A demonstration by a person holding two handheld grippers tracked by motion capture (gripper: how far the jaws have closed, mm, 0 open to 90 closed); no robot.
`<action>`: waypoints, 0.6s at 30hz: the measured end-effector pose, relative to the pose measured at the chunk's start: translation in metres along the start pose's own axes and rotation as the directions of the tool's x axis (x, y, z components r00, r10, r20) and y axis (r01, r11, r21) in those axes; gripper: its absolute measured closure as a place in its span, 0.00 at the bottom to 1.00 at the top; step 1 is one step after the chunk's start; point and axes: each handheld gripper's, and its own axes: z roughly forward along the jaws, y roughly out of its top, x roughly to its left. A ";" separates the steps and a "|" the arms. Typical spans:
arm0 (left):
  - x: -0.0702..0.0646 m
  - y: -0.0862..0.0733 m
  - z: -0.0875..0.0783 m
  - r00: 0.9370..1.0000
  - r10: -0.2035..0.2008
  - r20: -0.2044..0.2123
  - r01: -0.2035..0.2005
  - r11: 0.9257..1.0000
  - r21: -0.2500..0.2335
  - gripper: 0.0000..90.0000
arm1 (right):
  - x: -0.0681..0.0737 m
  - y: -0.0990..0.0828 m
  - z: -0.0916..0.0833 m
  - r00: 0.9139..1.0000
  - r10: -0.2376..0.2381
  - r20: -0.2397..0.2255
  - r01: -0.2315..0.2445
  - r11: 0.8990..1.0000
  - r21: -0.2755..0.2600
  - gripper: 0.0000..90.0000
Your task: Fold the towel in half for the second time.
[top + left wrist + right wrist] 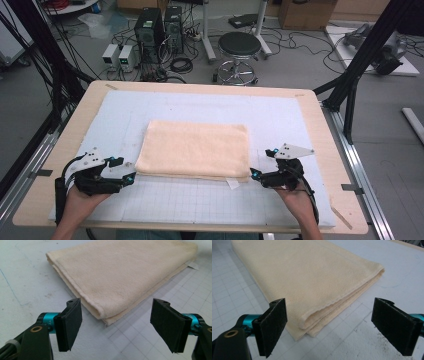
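Folded cream terry-cloth towel (pixel 194 149): soft, matt, napped pile; stitched hems; small white fabric label (pixel 233 183) at lower right edge.
White foam-like table mat (pixel 300 120): matt, scuffed and speckled in upper part; lower part printed with a fine grey grid.
Pale wooden tabletop (pixel 80 107): smooth, matt border around the mat.
Left gripper (pixel 125 170) and right gripper (pixel 264 164): black matt plastic bodies, glossy teal metal collars, rough black foam pads (pixel 70 323).
Round black stool (pixel 239 45), upper centre: padded seat, shiny chrome base.
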 end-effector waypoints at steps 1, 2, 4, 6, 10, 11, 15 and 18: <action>-0.001 0.000 -0.001 1.000 0.001 0.000 -0.001 1.000 0.001 0.29 | 0.001 -0.001 -0.001 1.000 0.000 0.002 0.000 1.000 0.002 0.14; -0.001 -0.001 -0.001 1.000 -0.001 0.000 0.001 1.000 0.000 0.29 | 0.002 -0.001 -0.002 1.000 -0.006 0.006 0.006 1.000 -0.001 0.14; -0.002 -0.001 -0.003 1.000 0.002 -0.004 -0.002 1.000 0.002 0.29 | 0.003 -0.003 -0.005 1.000 -0.006 0.007 0.007 1.000 -0.004 0.14; -0.003 -0.002 -0.004 1.000 0.002 -0.004 -0.002 1.000 0.000 0.29 | 0.004 -0.004 -0.006 1.000 -0.006 0.012 0.006 1.000 -0.003 0.14; -0.005 -0.003 -0.006 1.000 0.006 -0.004 -0.006 1.000 -0.001 0.29 | 0.005 -0.008 -0.009 1.000 0.011 0.012 -0.011 1.000 0.007 0.14; -0.006 -0.003 -0.007 1.000 0.004 -0.002 -0.004 1.000 -0.002 0.29 | 0.005 -0.009 -0.010 1.000 0.010 0.013 -0.010 1.000 0.008 0.14; -0.008 -0.005 -0.009 1.000 0.005 -0.003 -0.005 1.000 0.001 0.29 | 0.005 -0.012 -0.012 1.000 0.016 0.010 -0.016 1.000 0.003 0.14; -0.009 -0.006 -0.012 1.000 0.001 -0.002 -0.001 1.000 0.001 0.29 | 0.007 -0.013 -0.014 1.000 0.027 0.012 -0.027 1.000 0.003 0.14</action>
